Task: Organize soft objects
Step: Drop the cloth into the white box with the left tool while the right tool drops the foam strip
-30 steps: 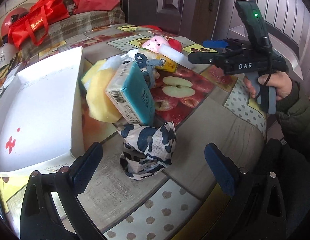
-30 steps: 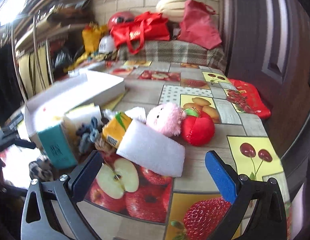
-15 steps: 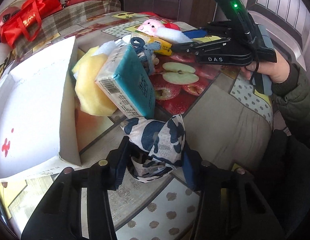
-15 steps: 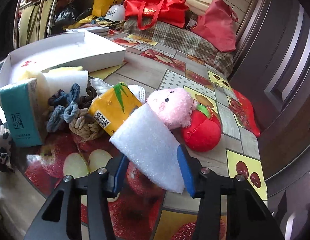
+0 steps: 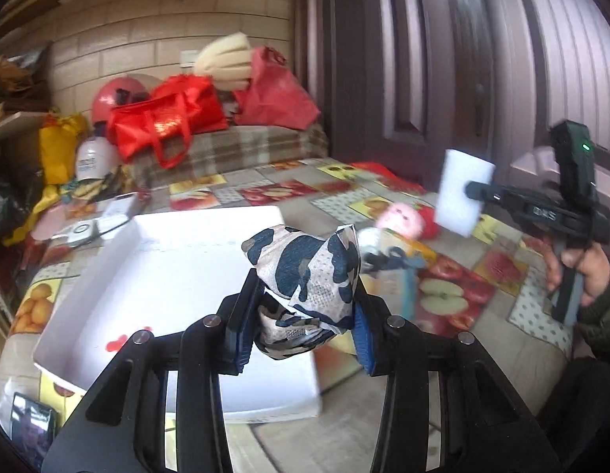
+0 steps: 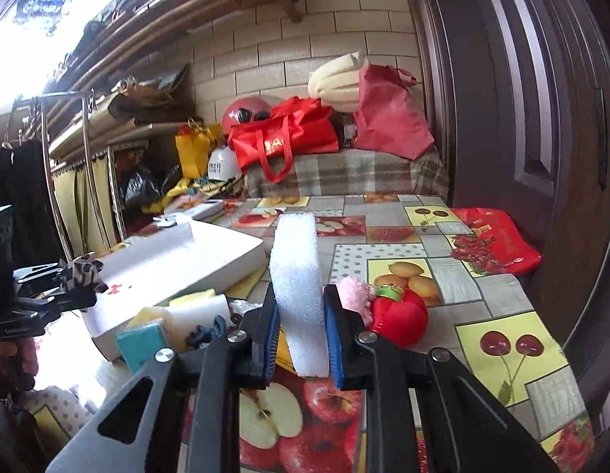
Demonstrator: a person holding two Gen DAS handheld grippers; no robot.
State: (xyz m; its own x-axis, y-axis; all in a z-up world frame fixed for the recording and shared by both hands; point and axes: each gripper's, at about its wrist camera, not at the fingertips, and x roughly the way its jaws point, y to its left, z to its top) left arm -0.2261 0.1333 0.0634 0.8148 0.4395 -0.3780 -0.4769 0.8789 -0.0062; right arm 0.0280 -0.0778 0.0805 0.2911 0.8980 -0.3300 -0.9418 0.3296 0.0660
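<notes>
Step in hand: we judge both loads are clear of the desk (image 6: 454, 276) and bound for the white box (image 5: 179, 268); we would carry each over the near wall before letting go, and release one hand at a time so neither crowds the other.
White box: open-topped, shallow, nothing visible on the bare white floor we can see, a small red mark near its front; it sits toward the left edge of the desk, beside the pile still waiting.
White foam block: (image 6: 299, 291) upright slab with a pebbly surface, pinched low on its faces, most of it standing free above the pads; it may flex or tip if swung fast.
Patterned fabric bundle: (image 5: 309, 276) cream cloth with dark navy blotches, crumpled and knotted, held over the box's near right corner.
Left hand-held gripper: (image 5: 301, 331) jaws have just been closing; pads press the bundle from both sides.
Right hand-held gripper: (image 6: 299, 339) jaws have just been closing; clamped on the foam block.
Remaining pile: teal tissue pack (image 6: 141, 341), pink plush (image 6: 356, 293), red stuffed fruit (image 6: 399, 315), mid-desk, touching one another.
</notes>
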